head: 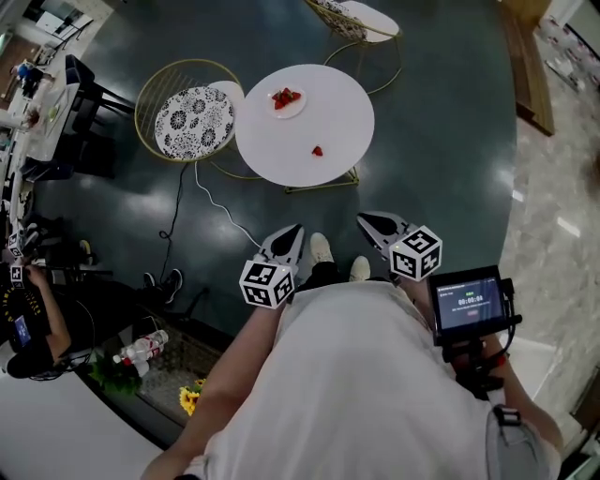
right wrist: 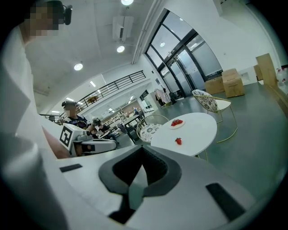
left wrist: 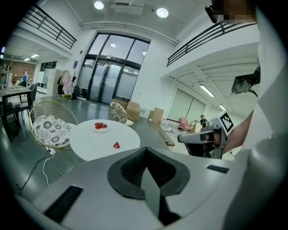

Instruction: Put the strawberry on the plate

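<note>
A round white table point(head: 328, 112) stands on the dark floor ahead of me. One loose red strawberry point(head: 317, 151) lies on it near the front edge. A white plate point(head: 286, 100) with a few strawberries on it sits farther back. My left gripper point(head: 298, 228) and right gripper point(head: 361, 219) hover side by side over the floor, well short of the table. Both are shut and hold nothing. The left gripper view shows the strawberry point(left wrist: 116, 144) and plate point(left wrist: 100, 127) far beyond the shut jaws. From the right gripper view, the strawberry point(right wrist: 178, 141) and plate point(right wrist: 176, 123) are equally distant.
A gold wire chair with a patterned cushion point(head: 193, 120) stands left of the table, and a second chair point(head: 361, 19) behind it. A white cable point(head: 211, 202) runs across the floor. A seated person point(head: 28, 323) is at far left. A small screen point(head: 472, 305) hangs at my right.
</note>
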Demonstrator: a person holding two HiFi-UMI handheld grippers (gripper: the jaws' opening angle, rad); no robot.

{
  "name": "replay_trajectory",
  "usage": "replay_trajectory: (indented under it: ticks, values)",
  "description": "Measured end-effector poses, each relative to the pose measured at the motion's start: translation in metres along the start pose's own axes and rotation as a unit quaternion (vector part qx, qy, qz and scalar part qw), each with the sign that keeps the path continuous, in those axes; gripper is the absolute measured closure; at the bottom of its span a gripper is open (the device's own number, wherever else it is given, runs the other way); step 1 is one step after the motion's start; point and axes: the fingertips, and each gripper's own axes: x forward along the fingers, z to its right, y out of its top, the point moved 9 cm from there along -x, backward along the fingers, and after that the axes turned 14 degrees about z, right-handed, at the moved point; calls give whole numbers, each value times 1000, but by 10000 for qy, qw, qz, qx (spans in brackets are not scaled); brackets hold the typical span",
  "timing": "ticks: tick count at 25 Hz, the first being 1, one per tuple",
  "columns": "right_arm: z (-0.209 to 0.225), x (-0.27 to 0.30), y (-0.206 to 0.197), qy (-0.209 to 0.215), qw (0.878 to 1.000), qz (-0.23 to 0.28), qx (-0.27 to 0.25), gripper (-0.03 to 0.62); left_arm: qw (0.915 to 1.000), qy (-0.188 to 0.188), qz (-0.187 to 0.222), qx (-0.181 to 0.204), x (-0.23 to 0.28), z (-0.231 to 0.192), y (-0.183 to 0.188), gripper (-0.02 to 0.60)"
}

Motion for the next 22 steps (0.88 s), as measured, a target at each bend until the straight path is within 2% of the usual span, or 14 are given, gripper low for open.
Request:
replay_trajectory:
  ticks: [10,16,22]
  values:
    - [12,45,19,-394,9991,104,-112,588,9993,-354,-102,2,35,-57,16,575]
    - [21,75,26,-610,9979,-8,-214,588,9985,-548,-37,45,53,-89,29,575]
    - [22,112,30,-686,9968,-156,-369,588,9984,-561,-41,-17,51,-120,34,575]
